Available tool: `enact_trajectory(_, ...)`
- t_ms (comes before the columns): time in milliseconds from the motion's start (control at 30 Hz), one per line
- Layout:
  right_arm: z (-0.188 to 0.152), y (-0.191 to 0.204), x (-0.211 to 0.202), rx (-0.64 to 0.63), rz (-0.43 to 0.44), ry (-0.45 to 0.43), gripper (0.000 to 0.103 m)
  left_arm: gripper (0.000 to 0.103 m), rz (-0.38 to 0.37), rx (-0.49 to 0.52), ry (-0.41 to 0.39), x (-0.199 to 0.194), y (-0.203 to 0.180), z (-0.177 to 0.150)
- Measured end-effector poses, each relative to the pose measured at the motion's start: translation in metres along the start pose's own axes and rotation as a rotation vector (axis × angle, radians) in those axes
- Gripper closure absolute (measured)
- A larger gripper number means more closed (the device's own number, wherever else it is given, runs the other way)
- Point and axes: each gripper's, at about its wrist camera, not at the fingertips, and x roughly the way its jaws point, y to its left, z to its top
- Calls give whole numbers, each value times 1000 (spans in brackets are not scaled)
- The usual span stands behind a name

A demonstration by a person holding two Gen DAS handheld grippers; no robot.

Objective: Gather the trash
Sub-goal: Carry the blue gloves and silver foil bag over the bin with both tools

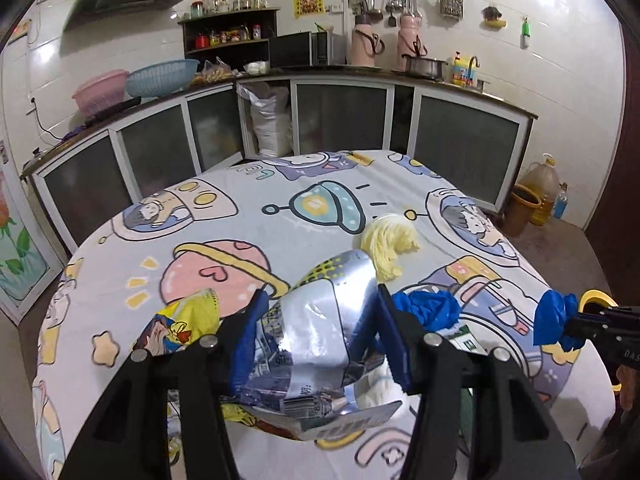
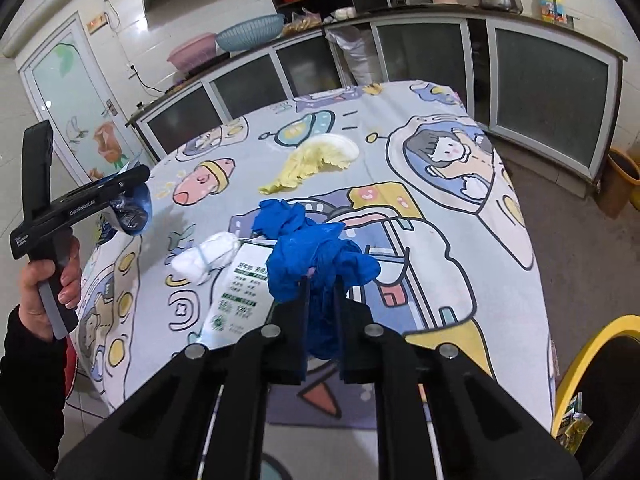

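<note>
While left tongs (image 1: 320,320) pinch foil wrapper (image 1: 316,332), right tongs (image 2: 320,300) pinch blue glove (image 2: 320,260).

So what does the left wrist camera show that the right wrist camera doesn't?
Only the left wrist view: the left gripper clamped on a silver snack bag, and a yellow printed wrapper beside it.

Only the right wrist view: a hand on the left gripper's handle, a white wad, and a yellow bin.

Both: a loose blue glove, the glove in the right gripper, yellow leaves, the tablecloth.

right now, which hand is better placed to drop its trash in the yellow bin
Right. The right gripper, shut on a blue glove, has the yellow bin beside it; the left gripper with its foil wrapper sits farther.
</note>
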Motion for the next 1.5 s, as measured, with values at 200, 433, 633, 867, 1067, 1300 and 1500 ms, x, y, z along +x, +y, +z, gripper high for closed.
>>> enact_trajectory(200,-11,4,-20,-5,0,-14,93,52,-9,-8,-8,-33,-3,-23)
enact_trajectory(433,-32,3,-41,4,-3,-15,93,52,-49,-5,-15,-58,-20,-49)
enact_trajectory(633,-52,-5,-58,31,-18,-21,93,52,-114,18,-14,-67,-52,-60)
enact_trajectory(867,-71,-27,-84,77,-51,-39,93,52,-198,70,-19,-71,-106,-67)
enact_trajectory(1067,-83,-55,-107,127,-94,-70,93,52,-267,123,-28,-75,-155,-66)
enact_trajectory(1300,-98,-91,-128,189,-151,-88,93,52,-351,191,-22,-73,-212,-61)
enact_trajectory(1500,-111,-126,-144,239,-206,-103,93,52,-406,240,-9,-64,-259,-56)
